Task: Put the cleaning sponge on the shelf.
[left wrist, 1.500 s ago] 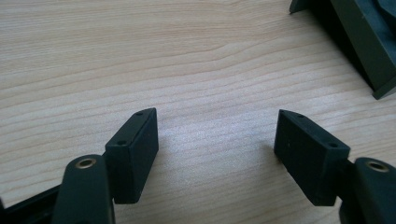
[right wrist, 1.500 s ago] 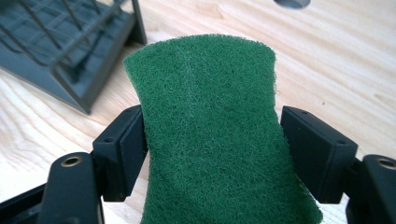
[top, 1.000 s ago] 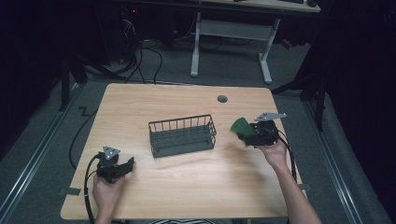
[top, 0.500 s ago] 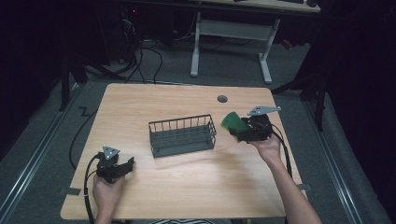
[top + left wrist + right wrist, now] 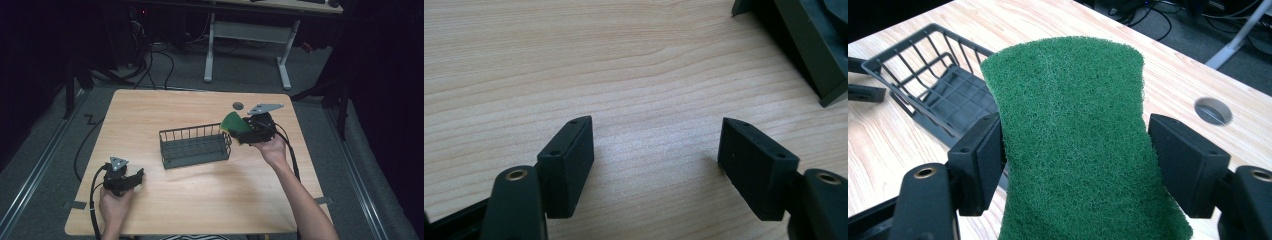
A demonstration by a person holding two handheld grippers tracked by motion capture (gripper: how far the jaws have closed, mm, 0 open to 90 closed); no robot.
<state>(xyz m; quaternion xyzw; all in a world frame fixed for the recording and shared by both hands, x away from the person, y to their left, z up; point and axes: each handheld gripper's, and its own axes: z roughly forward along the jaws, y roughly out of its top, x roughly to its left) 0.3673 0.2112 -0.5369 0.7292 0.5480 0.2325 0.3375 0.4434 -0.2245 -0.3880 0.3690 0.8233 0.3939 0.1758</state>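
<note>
A green scouring pad (image 5: pixel 233 122) hangs in the air, gripped from both sides by my right gripper (image 5: pixel 240 131), just off the right end of the dark wire basket (image 5: pixel 195 147). In the right gripper view the pad (image 5: pixel 1073 125) bulges between the two black pads of that gripper (image 5: pixel 1075 137), with the basket (image 5: pixel 933 85) below and to the left. My left gripper (image 5: pixel 134 176) rests low at the table's front left. Its jaws stand wide apart in the left gripper view (image 5: pixel 655 142), with bare wood between them. A corner of the basket (image 5: pixel 814 50) shows at the upper right there.
The basket stands in the middle of the wooden table (image 5: pixel 200 200), with nothing seen inside it. A round cable hole (image 5: pixel 238 105) lies in the tabletop behind the right gripper. A desk frame and cables are on the floor beyond the far edge.
My right gripper has carried the green pad up and to the left, from beside the basket to its right end. The left gripper has stayed put.
</note>
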